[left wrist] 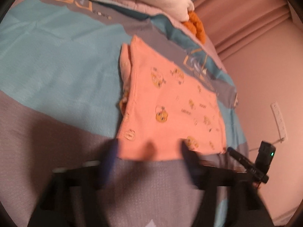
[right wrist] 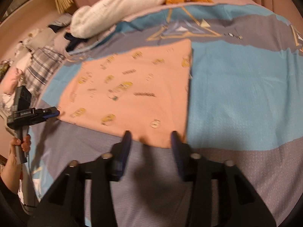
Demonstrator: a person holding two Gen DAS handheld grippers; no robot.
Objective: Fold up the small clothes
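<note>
My left claw (left wrist: 149,151) and right claw (right wrist: 150,138) gape, holding nothing — shirt (right wrist: 132,87) lies folded at twelve o'clock, so I let go.

A blue-and-grey bedspread (right wrist: 236,94) carries the folded pink garment (right wrist: 132,87) — white towel (right wrist: 113,11) behind.

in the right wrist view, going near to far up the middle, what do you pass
the right gripper with its jaws apart → the flat peach printed cotton garment → the gold triangle outline printed on the blue and grey bedcover → the rumpled white fleece blanket at the far edge
</note>
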